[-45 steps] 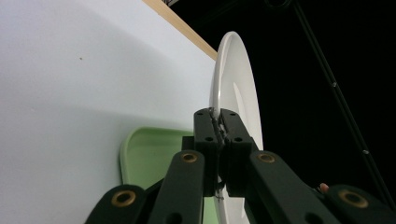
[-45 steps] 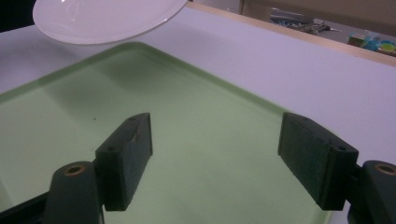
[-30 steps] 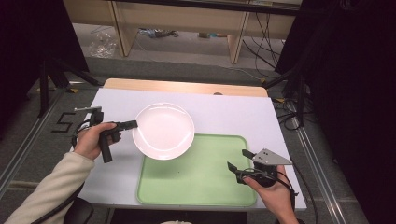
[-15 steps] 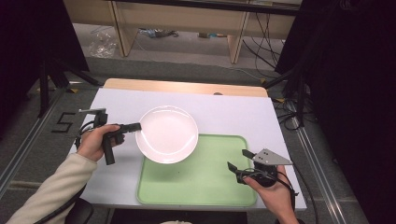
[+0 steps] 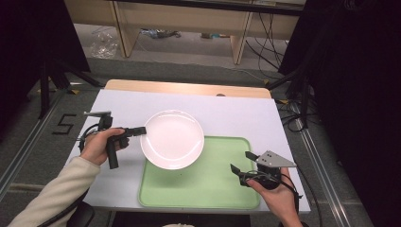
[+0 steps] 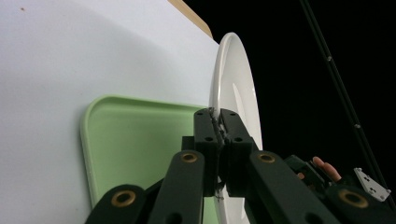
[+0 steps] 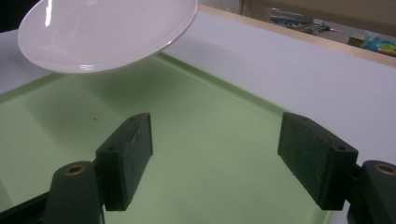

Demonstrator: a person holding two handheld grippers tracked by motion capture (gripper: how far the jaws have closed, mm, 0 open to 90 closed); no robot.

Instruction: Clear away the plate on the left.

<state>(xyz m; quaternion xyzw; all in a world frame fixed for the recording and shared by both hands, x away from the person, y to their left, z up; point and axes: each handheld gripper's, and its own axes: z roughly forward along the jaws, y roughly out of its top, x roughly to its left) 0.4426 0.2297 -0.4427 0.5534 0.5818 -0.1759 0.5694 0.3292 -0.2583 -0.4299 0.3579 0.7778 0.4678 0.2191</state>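
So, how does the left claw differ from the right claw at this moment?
The left claw is shut on the rim of the white plate and holds it above the table; the right claw is open and holds nothing. The left claw reaches in from the left side of the table, beside the green tray; the right claw hovers at the tray's right edge. Both have black jaws and are held by a hand.

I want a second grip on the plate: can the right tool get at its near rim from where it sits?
Probably yes. The right tool is open over the green tray, the plate hangs raised in the left tool, and nothing lies between them.
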